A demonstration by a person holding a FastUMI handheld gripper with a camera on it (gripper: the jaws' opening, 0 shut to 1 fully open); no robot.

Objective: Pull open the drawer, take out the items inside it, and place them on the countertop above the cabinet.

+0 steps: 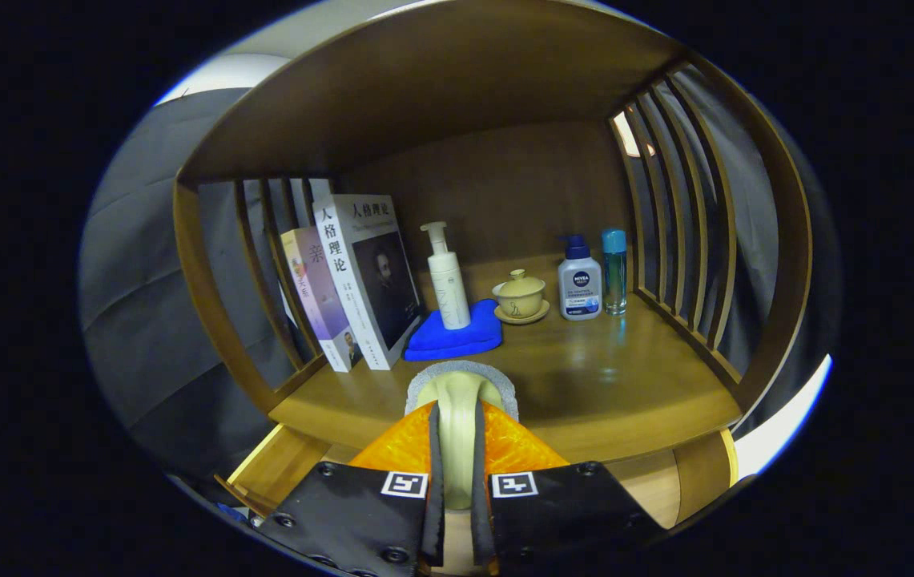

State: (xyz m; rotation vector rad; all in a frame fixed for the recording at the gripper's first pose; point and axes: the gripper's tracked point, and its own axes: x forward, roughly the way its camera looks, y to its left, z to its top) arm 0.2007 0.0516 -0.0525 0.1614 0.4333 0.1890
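Observation:
My gripper [457,425] is shut on a pale cream item with a grey speckled rim [461,383], pinched edge-on between the black pads of the orange fingers [392,447]. I cannot tell what kind of item it is. It hangs just above the front edge of the wooden countertop [601,393]. Below the fingers, the pulled-out drawer [276,473] shows its light wooden sides; its inside is hidden behind the gripper.
On the countertop beyond the fingers stand two books [360,280] leaning at the left, a white pump bottle [447,280] on a blue cloth [457,335], a lidded yellow tea cup [519,295], a white bottle with a blue cap [580,280] and a slim blue bottle [615,268]. Slatted sides close both ends.

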